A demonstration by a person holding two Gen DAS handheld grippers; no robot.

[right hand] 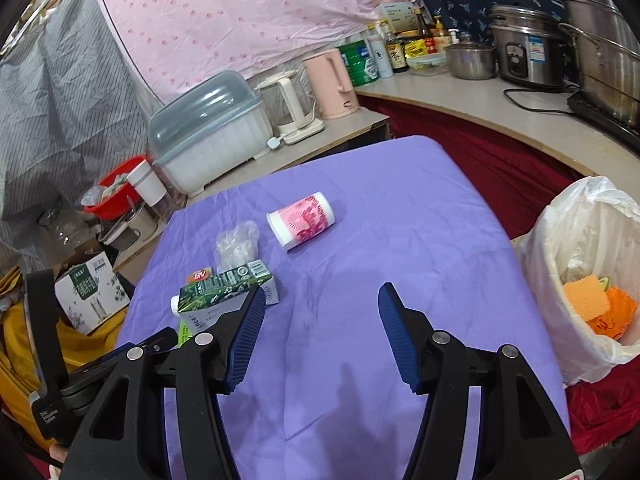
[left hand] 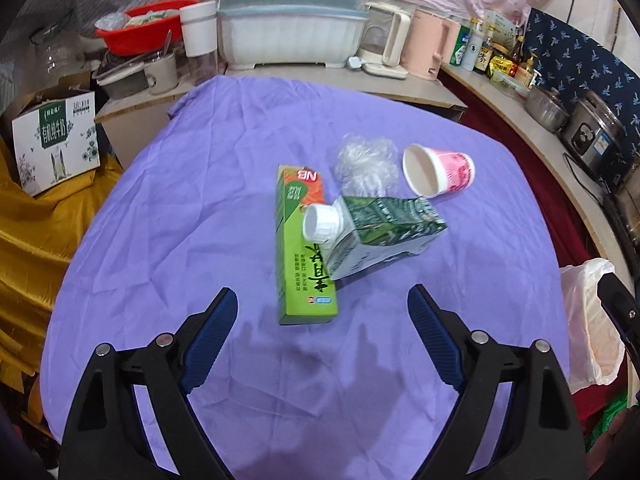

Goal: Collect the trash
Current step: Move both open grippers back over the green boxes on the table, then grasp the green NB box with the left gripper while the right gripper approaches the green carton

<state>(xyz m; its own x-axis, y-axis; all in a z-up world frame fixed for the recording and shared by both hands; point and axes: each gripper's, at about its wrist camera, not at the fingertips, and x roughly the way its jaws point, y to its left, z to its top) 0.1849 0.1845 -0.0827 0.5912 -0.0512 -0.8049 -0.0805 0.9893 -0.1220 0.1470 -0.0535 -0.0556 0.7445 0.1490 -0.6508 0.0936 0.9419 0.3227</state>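
While the left gripper [left hand: 322, 312] is hanging wide open and empty, a light, crushable milk carton [left hand: 384, 232] is lying across a stiff green box [left hand: 298, 264]; its flat sides look best to pinch. Rightward, the right gripper [right hand: 322, 316] is gaping half-open, empty, with the lined bin [right hand: 588, 276] waiting beside.

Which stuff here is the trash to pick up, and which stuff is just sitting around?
For the job:
milk carton
green box
pink paper cup
crumpled plastic
lined bin

Just sitting around:
pink kettle
dish box
red basin
rice cooker
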